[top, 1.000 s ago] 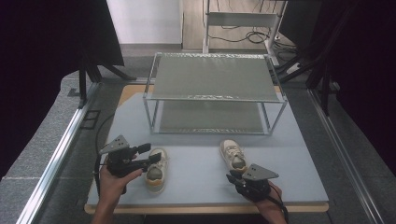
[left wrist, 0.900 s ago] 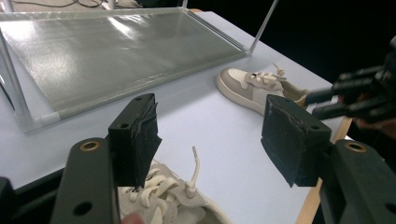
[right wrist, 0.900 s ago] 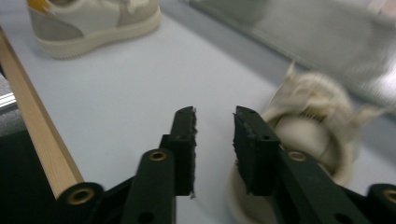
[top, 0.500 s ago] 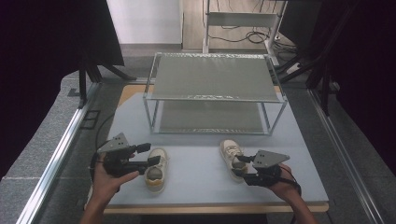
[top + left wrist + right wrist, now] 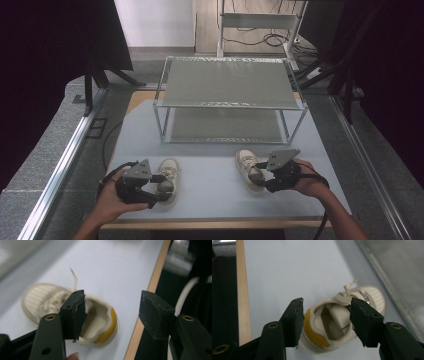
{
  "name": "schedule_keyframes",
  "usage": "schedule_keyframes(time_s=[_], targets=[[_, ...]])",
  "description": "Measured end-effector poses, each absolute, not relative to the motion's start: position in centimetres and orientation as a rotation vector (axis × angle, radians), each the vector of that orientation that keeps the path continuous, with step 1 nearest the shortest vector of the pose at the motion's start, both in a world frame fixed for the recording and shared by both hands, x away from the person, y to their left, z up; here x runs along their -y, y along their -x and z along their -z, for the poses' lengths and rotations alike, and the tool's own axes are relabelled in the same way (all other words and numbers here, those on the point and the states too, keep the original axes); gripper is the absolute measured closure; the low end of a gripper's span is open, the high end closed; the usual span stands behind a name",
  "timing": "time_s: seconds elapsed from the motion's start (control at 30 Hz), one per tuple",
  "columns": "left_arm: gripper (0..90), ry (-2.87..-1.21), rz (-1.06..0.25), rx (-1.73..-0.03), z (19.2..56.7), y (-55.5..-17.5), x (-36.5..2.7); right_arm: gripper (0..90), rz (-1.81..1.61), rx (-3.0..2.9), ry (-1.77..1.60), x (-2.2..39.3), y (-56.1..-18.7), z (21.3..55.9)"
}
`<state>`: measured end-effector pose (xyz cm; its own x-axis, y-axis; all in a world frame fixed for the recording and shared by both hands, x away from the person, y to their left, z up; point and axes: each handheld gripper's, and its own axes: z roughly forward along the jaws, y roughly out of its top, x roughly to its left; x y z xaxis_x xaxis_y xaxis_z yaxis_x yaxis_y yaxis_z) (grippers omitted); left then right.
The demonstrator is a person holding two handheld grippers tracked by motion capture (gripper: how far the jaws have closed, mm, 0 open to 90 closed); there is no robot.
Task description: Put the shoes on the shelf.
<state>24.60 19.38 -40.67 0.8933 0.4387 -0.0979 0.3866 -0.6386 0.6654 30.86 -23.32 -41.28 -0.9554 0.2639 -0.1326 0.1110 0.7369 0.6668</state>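
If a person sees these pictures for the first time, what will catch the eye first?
Two cream shoes with yellow heels lie on the pale table's near part, the left shoe and the right shoe. An open gripper sits at each: the left gripper and the right gripper, its jaws either side of the heel. Behind stands a two-tier metal rack.

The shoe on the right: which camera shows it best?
The right gripper view: the right shoe sits sharp and close between open jaws, its yellow heel and inside visible. The high view shows it small, partly behind the right gripper.
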Motion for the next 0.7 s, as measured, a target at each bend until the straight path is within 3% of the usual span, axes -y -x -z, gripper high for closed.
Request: schedule_keyframes(time_s=[0.47,0.7], targets=[[58.4,-2.671,0.118,-0.426,43.5,-27.4,-16.2,55.6,-0.852,-3.029,-0.132,21.7,-33.8,42.7],[70.2,-2.702,0.162,-0.397,43.6,-28.1,-16.0,56.3,-0.787,-3.064,-0.110,21.8,-33.8,43.1]])
